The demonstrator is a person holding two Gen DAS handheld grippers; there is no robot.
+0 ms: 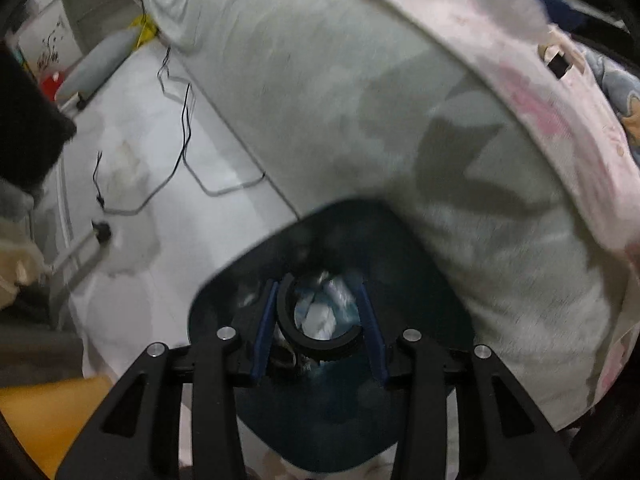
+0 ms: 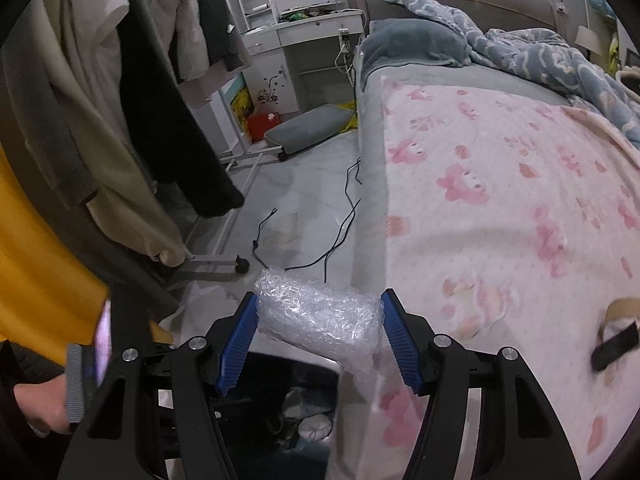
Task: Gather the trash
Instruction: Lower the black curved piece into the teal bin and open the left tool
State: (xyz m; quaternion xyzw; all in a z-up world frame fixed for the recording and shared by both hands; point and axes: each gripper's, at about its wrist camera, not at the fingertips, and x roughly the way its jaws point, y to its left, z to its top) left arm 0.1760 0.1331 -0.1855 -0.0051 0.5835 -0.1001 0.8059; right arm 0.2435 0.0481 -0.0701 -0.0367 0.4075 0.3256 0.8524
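We clench our left tool (image 1: pixel 320 326) on a black ring (image 1: pixel 316 344) above the bin (image 1: pixel 400 420); our right tool (image 2: pixel 318 340) grasps bubble wrap (image 2: pixel 320 320) beside the bed edge (image 2: pixel 370 208).

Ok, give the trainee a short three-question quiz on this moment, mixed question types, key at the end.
1. True or false: the right gripper holds a wad of bubble wrap.
2. What does the left gripper clamp? A) a sock B) a black ring C) a cable
3. What dark container lies beneath the left gripper?

Key
1. True.
2. B, the black ring.
3. The trash bin beside the bed, with crumpled white waste inside.
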